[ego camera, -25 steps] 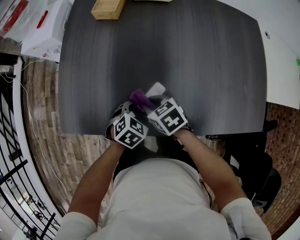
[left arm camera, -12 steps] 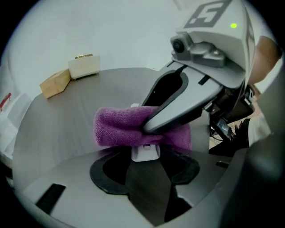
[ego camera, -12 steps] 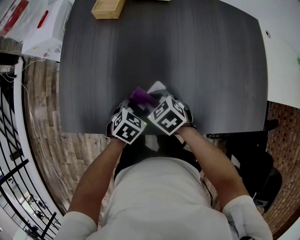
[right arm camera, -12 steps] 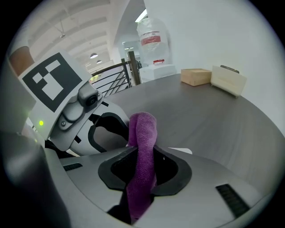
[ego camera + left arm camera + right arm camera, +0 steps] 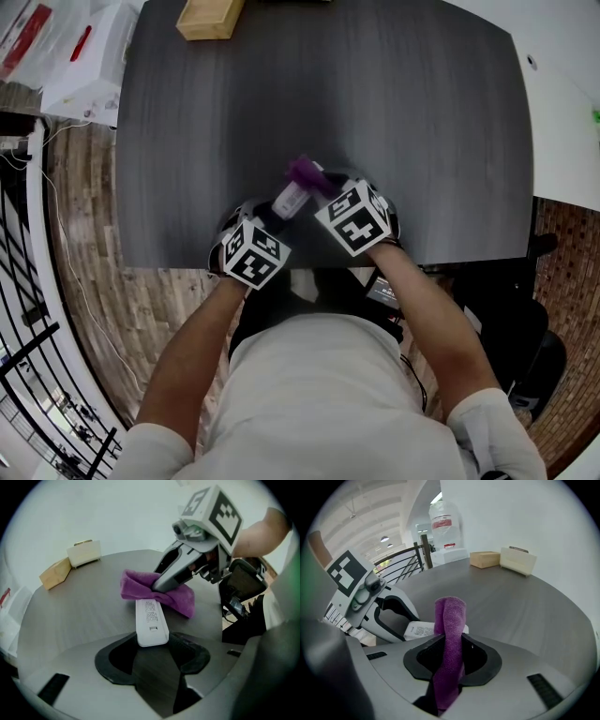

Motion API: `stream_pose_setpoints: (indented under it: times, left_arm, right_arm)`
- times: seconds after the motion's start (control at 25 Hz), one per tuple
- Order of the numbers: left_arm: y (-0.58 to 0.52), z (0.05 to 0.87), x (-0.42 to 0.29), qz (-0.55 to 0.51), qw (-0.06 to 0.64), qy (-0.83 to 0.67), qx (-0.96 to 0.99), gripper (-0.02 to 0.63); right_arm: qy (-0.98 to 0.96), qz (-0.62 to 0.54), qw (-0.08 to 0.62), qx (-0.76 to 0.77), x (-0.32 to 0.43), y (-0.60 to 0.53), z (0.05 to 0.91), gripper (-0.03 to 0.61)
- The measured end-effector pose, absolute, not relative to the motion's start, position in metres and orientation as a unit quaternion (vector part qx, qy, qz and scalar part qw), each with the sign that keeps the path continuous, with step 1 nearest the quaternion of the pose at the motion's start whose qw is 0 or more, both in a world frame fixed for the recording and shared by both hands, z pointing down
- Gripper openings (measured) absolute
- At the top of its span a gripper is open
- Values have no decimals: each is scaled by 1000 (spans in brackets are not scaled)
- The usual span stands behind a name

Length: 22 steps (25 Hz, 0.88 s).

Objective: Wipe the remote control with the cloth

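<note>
The left claw grips the white remote control near the surface front edge, while the right claw, clamping the purple cloth, has slid to the remote's far end, probably finishing one wipe stroke.

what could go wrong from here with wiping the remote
1. The left gripper holds the remote only by its near end, so the cloth pushing on its far end could lever it loose.
2. The right gripper pinches the cloth as a narrow bunched strip; it may slide out or wipe only a thin stripe.
3. This happens near the front edge of the table; a dropped remote might hit the floor.
</note>
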<state>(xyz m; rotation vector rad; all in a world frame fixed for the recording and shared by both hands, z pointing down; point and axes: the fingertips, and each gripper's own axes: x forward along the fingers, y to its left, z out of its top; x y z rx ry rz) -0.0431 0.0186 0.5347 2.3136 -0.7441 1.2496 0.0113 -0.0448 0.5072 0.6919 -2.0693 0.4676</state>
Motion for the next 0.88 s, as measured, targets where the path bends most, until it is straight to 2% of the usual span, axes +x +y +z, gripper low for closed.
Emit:
stream_pose_setpoints:
  times: [0.2, 0.28, 0.4, 0.56, 0.64, 0.72, 0.88]
  left_arm:
    - [18, 534, -46, 444, 211, -266, 829, 213]
    - [17, 535, -46, 420, 258, -270, 827, 213]
    - [17, 525, -37, 306, 427, -264, 809, 212]
    - [17, 500, -15, 63, 656, -219, 720, 212]
    - [14, 490, -11, -46, 723, -197, 661, 210]
    - [13, 489, -12, -99, 742, -189, 636, 210]
    - [13, 491, -14, -125, 740, -185, 634, 210]
  right_arm:
    - [-786, 189, 469, 356, 72, -68, 518, 92]
    - [-765, 215, 461, 395, 102, -75, 518, 92]
    - [-753, 232, 435, 436, 133, -82, 509, 92]
    - [-756, 270, 376, 463, 148, -86, 502, 97]
    - [-760, 298, 333, 472, 147, -89, 497, 158]
    - [-764, 309, 298, 482, 146, -93, 488, 245]
    - [-782, 277, 251, 498, 133, -98, 456, 273]
